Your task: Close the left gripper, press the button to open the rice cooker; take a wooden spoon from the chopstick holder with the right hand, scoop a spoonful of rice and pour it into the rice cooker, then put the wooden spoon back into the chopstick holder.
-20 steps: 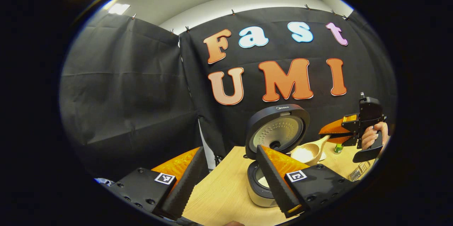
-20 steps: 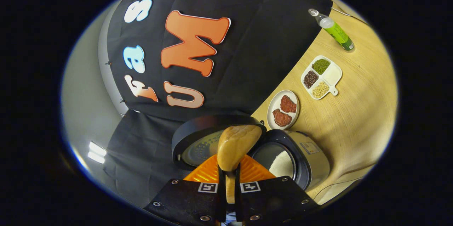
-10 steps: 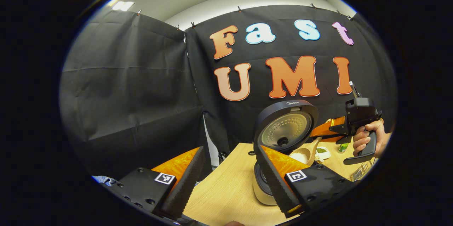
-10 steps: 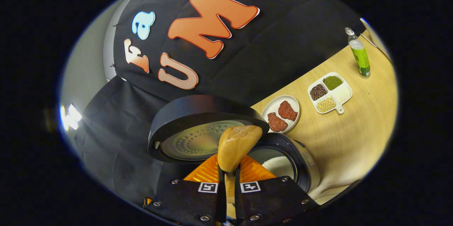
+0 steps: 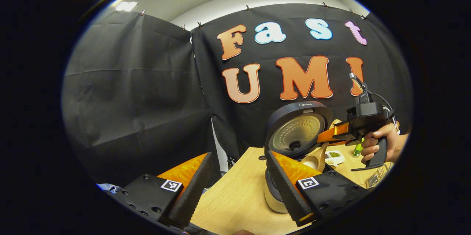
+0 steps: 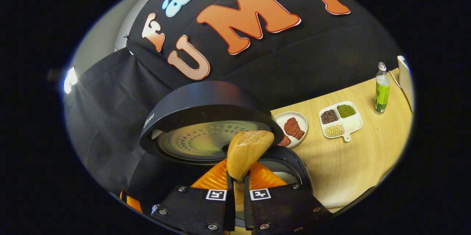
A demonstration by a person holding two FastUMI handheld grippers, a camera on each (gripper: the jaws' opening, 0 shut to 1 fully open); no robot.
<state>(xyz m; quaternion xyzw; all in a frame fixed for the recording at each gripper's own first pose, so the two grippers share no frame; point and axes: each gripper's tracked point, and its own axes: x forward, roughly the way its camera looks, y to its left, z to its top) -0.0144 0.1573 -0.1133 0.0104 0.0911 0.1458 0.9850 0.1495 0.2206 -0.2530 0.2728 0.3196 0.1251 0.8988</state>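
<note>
The left tool (image 5: 235, 187) has its fingers spread wide, holding nothing, above the near edge of the worktop (image 5: 235, 198). Ahead of it and a little right stands the cooker (image 5: 274, 198), lid (image 5: 298, 130) swung up and upright, the inner plate facing the tool. Further right, the right tool (image 5: 323, 137) reaches in from the side, carried by a hand (image 5: 379, 139), with the spoon (image 5: 316, 159) hanging below its tip, bowl just over the cooker's far rim. There is pale stuff in the bowl; I cannot tell how much.

In the right gripper view, the right tool (image 6: 235, 198) is pressed together on the spoon's handle, both fingers pinching it. The spoon (image 6: 248, 152) sticks up straight ahead of the tool, its bowl showing its back. Just beyond it to the left is the raised lid (image 6: 206, 117); below the spoon, the pot mouth (image 6: 283, 161) is open with white rice showing inside. To the right on the worktop (image 6: 349, 165) lie a plate (image 6: 292, 128) with reddish pieces, then a divided dish (image 6: 340, 120) of beans and grains, then a green bottle (image 6: 381, 91) standing upright, farthest right.
</note>
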